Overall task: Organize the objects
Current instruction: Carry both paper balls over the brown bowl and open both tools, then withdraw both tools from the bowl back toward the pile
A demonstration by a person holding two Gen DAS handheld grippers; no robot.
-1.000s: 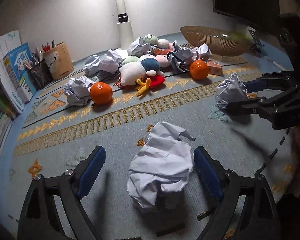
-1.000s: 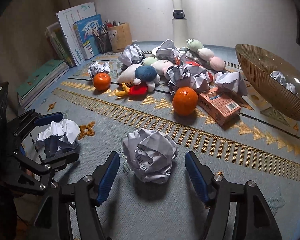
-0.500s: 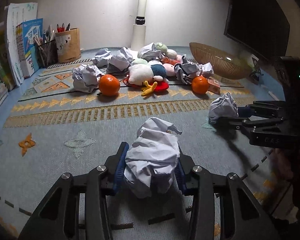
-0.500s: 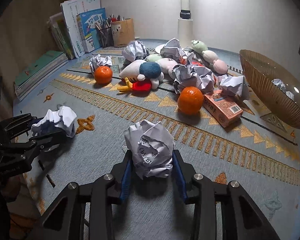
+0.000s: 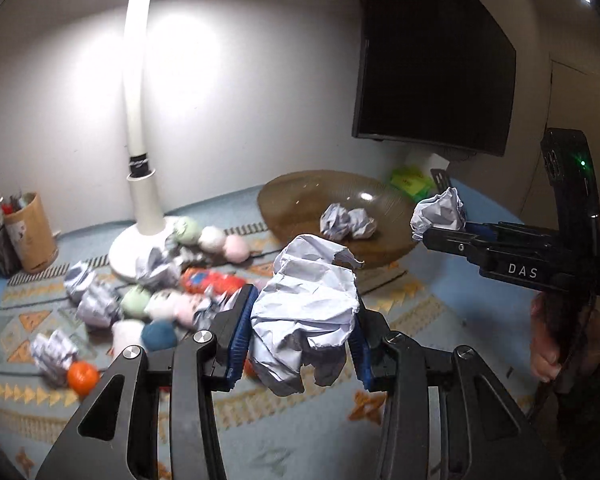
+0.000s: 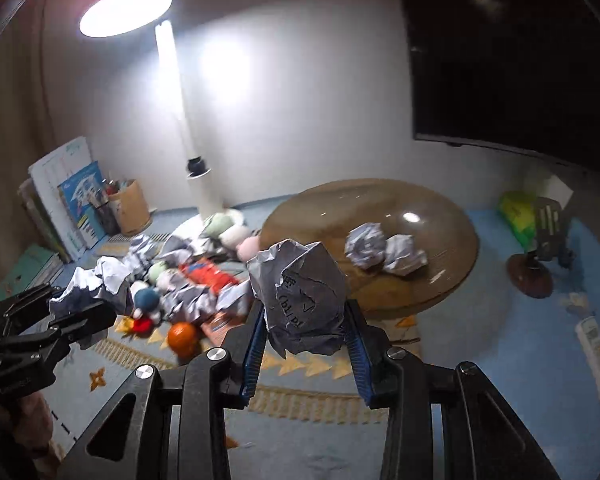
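Both paper balls are now coming up off the rug: left tongs [image 5: 300, 338] clamping one wad [image 5: 306, 312], right tongs [image 6: 306, 338] squeezing another [image 6: 300, 300], both heading bowl-ward [image 6: 452, 220].

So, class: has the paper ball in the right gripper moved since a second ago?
Yes. The paper ball has been lifted off the rug and carried toward the bowl, clamped in the right gripper.

Bowl [image 6: 440, 216]: open-topped, two paper balls [image 6: 384, 250] inside. Approach: clutter heap [image 5: 160, 300], lamp post [image 5: 138, 100] to its left; bare rug [image 6: 308, 436] nearest.
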